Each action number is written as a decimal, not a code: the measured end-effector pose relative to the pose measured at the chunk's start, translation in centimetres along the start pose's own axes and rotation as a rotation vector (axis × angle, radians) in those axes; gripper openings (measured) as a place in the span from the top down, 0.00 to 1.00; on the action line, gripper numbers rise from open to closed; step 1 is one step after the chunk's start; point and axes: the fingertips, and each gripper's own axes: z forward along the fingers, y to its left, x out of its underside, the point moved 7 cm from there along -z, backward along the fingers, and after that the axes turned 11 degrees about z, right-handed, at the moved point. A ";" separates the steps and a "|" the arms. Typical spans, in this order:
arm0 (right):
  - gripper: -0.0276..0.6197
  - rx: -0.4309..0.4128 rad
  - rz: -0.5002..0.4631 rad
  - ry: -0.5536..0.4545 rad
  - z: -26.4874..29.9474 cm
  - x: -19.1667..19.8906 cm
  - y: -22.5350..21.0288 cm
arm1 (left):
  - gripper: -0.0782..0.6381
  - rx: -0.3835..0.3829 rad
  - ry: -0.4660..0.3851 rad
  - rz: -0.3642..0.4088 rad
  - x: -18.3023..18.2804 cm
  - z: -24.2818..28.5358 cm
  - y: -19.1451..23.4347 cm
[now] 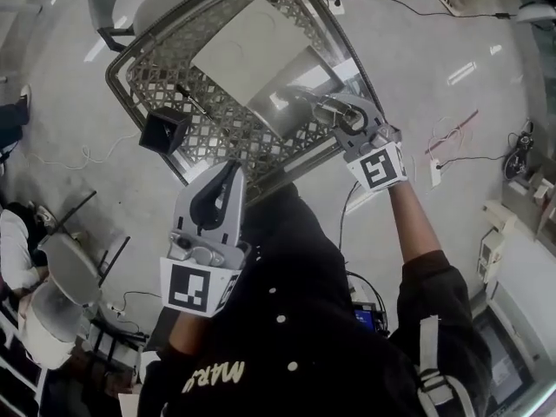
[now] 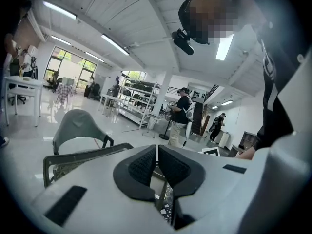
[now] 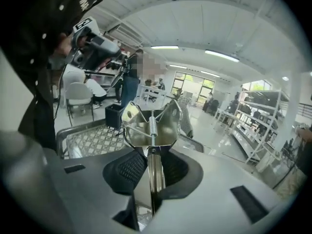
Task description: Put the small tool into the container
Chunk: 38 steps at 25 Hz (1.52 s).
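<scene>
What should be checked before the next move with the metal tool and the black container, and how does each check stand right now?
1. Tool grip: ok. The metal spring tool is clamped between the fingers of the right gripper.
2. Left gripper free: ok. Its fingers are together with nothing between them.
3. Container located: ok. The black container stands on the lattice table, near its left edge in the head view.
4. Tool above container: not ok. In the head view the tool is far to the container's right, apart from it.
5. Container empty: cannot tell. Its inside is dark.
</scene>
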 end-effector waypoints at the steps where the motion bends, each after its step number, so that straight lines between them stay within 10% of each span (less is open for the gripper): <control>1: 0.82 -0.027 -0.022 0.022 0.6 0.8 0.0 | 0.84 -0.005 0.007 -0.010 0.3 0.2 0.1; 17: 0.82 -0.364 -0.589 0.171 9.8 8.3 1.0 | 0.84 -0.020 0.140 -0.130 6.0 2.9 0.6; 38: 0.80 -0.392 -1.117 0.097 15.0 11.0 1.3 | 0.85 -0.040 0.222 -0.188 10.2 3.6 1.1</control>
